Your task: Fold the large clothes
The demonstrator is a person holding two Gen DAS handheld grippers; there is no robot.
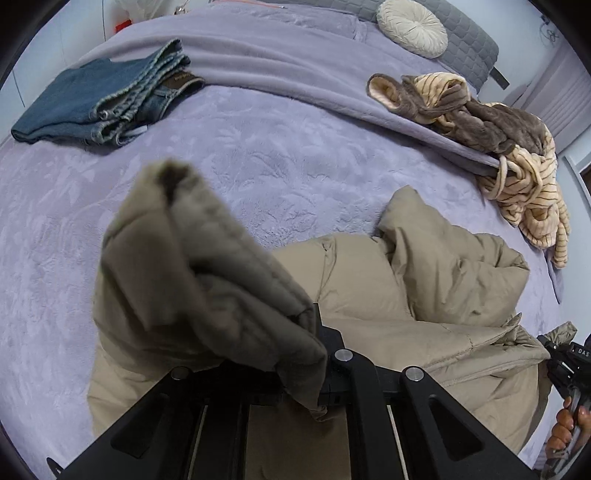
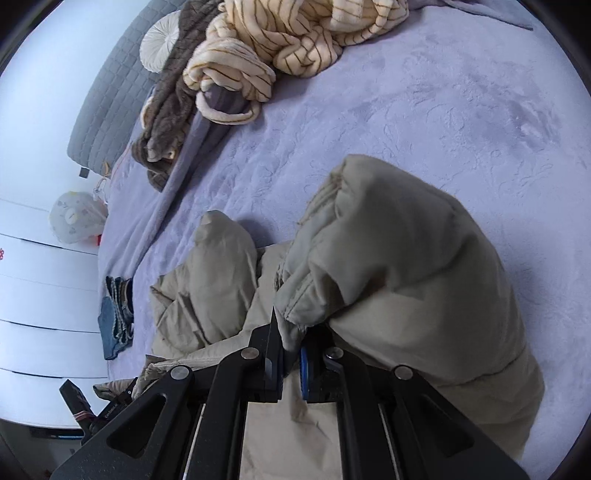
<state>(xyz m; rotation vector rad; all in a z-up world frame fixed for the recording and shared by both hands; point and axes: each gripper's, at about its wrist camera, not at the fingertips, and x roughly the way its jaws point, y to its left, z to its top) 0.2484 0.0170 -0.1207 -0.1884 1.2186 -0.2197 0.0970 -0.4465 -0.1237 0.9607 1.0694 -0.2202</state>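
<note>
A large beige padded coat (image 1: 424, 295) lies crumpled on the lilac bed. My left gripper (image 1: 314, 369) is shut on a bunched, lifted part of the coat, which hides most of its fingers. My right gripper (image 2: 291, 354) is shut on another edge of the coat (image 2: 399, 266), near a puffy sleeve that bulges up in front of it. In the left wrist view the right gripper (image 1: 565, 365) and a hand show at the far right by the coat's edge.
Folded blue jeans (image 1: 99, 103) lie at the far left of the bed (image 1: 277, 158). A striped cream and brown fleece garment (image 1: 517, 155) is heaped at the right, by a folded lilac blanket. A round cream cushion (image 1: 412, 27) rests at the grey headboard. White drawers (image 2: 44, 295) stand beside the bed.
</note>
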